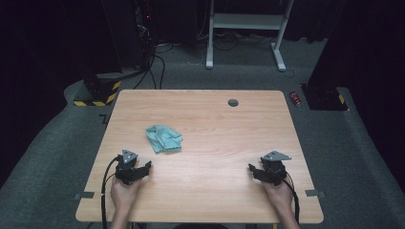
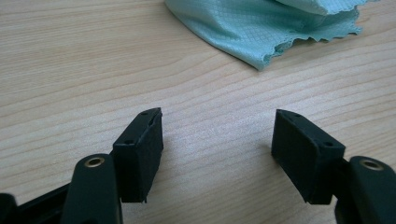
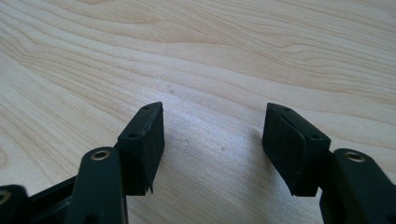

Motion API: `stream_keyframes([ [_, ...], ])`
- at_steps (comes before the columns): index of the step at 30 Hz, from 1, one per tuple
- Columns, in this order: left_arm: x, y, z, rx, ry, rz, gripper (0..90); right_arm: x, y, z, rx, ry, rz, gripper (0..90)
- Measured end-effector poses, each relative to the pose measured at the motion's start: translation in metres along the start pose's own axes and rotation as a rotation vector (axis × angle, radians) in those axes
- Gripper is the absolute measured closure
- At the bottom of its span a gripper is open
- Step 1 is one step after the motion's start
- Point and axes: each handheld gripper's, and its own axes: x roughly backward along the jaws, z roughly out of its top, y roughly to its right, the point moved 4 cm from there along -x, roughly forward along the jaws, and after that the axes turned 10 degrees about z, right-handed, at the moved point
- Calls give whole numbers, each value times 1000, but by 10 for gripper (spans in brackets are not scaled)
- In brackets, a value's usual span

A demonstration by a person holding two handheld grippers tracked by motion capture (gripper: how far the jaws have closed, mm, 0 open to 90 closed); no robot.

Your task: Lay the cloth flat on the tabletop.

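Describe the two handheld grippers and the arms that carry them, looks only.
Both the left gripper and the right gripper are black, each topped by a grey three-cornered plate and trailing a black cable. Their jaws end in flat, blocky black pads with small screw holes, on arms with brass-coloured pivot rivets. The forearms are bare, no sleeves visible.

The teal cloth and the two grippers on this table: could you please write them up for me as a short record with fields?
surface: wooden table
cloth: teal cloth, crumpled, lying left of the table's middle
left gripper: left gripper, jaws open, nothing between them, near the front edge, cloth just ahead of it and untouched
right gripper: right gripper, jaws open, nothing between them, over bare wood at the front right
other: small dark round cap near the far edge
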Motion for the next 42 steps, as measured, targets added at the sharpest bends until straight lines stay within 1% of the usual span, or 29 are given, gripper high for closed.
stream_keyframes([
  [5,0,1,0,0,-1,-2,329,0,0,0,-3,0,1,390],
  [8,-1,2,0,-2,-1,-6,302,0,0,0,-3,0,0,389],
  [10,-1,2,0,-6,-3,-5,303,0,0,0,-3,0,-1,389],
  [14,-1,2,0,0,-1,-9,304,0,0,0,-3,0,-1,388],
  [16,0,1,0,1,0,-16,317,0,0,0,-4,0,0,388],
  [19,0,1,1,-12,-9,-17,337,0,0,0,-3,0,-1,388],
  [21,1,4,3,-11,-8,-33,349,0,0,0,-3,0,-1,387],
  [22,0,6,5,-17,-5,-38,351,0,0,0,-3,-1,1,384],
  [24,0,6,6,-17,-7,-42,351,0,0,0,-3,0,1,384],
  [25,-1,8,10,-11,-2,-49,350,0,0,0,-2,-1,1,382],
  [27,-1,8,12,-9,6,-50,350,0,0,0,-2,-1,1,382],
  [28,-2,10,16,-12,8,-65,348,0,0,0,-2,-1,2,381],
  [31,-3,13,23,-40,11,-52,350,0,0,0,-1,-1,2,379],
  [34,-4,15,27,-45,9,-57,350,0,0,0,-1,-1,1,379],
  [35,-5,16,31,-39,15,-63,354,0,0,0,-1,-1,2,378],
  [36,-5,16,31,-39,15,-63,354,0,0,0,-1,-1,2,379],
  [37,-7,16,36,-25,23,-61,354,0,0,0,-1,-1,2,378],
  [38,-7,16,36,-25,23,-61,349,0,0,0,-1,-1,2,378],
  [40,-7,16,40,-28,40,-26,348,0,0,0,-1,-1,2,378],
  [41,-8,16,42,-29,46,-21,340,0,-1,0,-4,-2,2,376],
  [42,-9,15,45,-23,50,-26,338,0,-1,0,-3,-2,2,375],
])
